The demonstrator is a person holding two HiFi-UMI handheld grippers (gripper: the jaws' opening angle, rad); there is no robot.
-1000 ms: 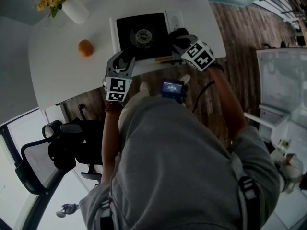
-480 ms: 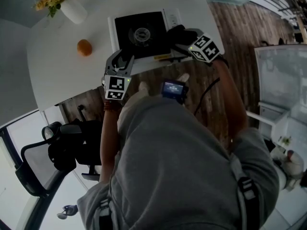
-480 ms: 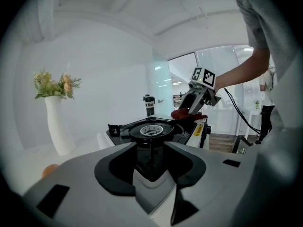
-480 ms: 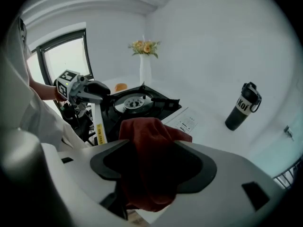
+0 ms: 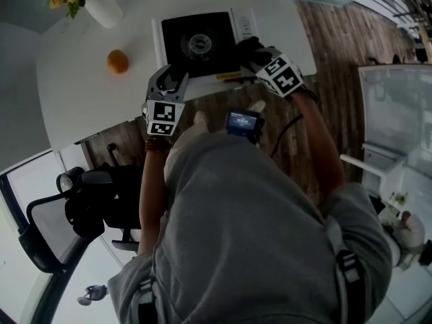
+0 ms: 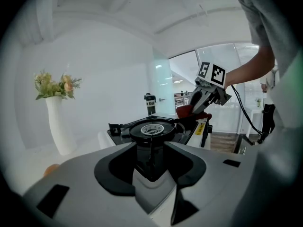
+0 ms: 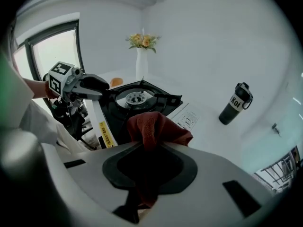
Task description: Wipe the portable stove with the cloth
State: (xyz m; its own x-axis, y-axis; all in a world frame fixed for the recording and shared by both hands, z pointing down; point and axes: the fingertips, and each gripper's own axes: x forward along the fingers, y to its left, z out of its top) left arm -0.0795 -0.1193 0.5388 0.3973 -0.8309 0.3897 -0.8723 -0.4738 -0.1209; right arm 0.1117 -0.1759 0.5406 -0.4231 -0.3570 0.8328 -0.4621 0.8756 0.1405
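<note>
The portable stove (image 5: 199, 42), black on top with a round burner, stands on the white table (image 5: 88, 93). My right gripper (image 5: 255, 54) is at its near right corner. Its jaws are closing, with the dark red cloth (image 7: 154, 126) bunched between them and resting on the stove's edge. The left gripper view shows that cloth (image 6: 185, 111) under the right gripper (image 6: 201, 105). My left gripper (image 5: 170, 81) is open at the stove's near left corner, with nothing between its fingers. I cannot tell if it touches the stove (image 7: 137, 98).
An orange (image 5: 117, 61) and a white vase of flowers (image 5: 101, 9) are on the table left of the stove. A black bottle (image 7: 235, 103) stands far right, and a printed card (image 7: 189, 119) lies beside the stove. An office chair (image 5: 81, 208) is below the table's edge.
The right gripper with the cloth swung a little to the right along the stove's near right corner, then came back. The left gripper stayed put.
</note>
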